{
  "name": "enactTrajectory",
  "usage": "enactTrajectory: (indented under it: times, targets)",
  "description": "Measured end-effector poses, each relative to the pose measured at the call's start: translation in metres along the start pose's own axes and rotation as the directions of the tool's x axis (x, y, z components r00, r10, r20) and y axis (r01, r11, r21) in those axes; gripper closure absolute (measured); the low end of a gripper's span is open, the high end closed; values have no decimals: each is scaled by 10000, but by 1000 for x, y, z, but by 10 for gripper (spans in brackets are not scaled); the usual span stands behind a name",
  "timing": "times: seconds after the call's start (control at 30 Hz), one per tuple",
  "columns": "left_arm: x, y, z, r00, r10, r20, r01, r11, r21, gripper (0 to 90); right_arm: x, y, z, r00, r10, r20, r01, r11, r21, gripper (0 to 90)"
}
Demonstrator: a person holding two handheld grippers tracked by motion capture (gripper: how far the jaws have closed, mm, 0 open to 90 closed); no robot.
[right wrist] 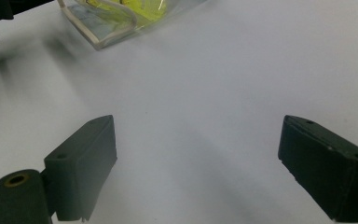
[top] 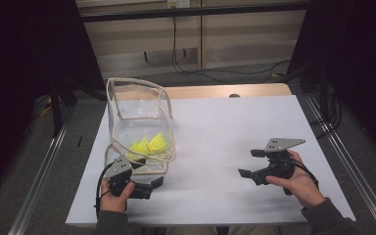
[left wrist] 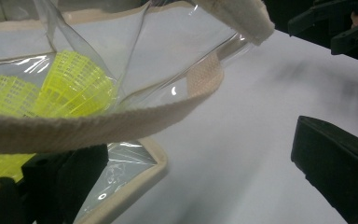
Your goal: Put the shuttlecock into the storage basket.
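The left tongs [top: 147, 177] sit at the near left of the white tabletop [top: 225, 132], held in the person's left hand [top: 116, 192], and their black jaws stand spread: in the left gripper view one jaw lies low at the left under the bag's edge and the other well off to the right, with bare tabletop between them. Right at these tongs is the clear plastic bag with beige fabric trim [top: 138, 113], standing open-mouthed on the left part of the tabletop; one of its beige webbing straps [left wrist: 98, 123] runs across just above the left jaw (whether it touches the jaw cannot be told). Inside the bag, low against its near wall, lie the bright yellow mesh shuttlecocks [top: 151, 145], seen close through the plastic in the left gripper view [left wrist: 72, 86]. The right tongs [top: 248, 163], held in the right hand [top: 298, 183] at the near right, are well apart from the bag, their jaws spread wide over bare white tabletop with nothing between them, pointing toward the bag [right wrist: 107, 23].
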State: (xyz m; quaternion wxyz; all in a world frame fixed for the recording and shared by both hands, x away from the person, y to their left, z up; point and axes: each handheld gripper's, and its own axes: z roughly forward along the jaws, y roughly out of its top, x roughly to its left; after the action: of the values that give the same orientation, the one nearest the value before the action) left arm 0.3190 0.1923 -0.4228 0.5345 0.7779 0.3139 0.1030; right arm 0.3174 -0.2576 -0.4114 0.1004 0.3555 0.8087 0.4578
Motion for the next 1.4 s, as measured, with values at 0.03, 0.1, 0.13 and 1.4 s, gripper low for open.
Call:
enactTrajectory:
  times: [0.03,0.1,0.13,1.4]
  targets:
    - [0,0,0,10000,12,-11,-12,10000,10,38,-1,-2,0,10000,23,-7,-23,10000,2,110]
    - [0,0,0,10000,8,-4,-8,10000,6,38,-1,-5,-1,10000,40,36,-40,10000,22,110]
    - [0,0,0,10000,12,-13,-12,10000,12,38,-2,-6,-1,10000,32,58,-32,10000,-5,110]
    - [0,0,0,10000,77,10,-77,10000,37,38,-10,-35,-17,9991,258,349,-253,9996,-155,104]
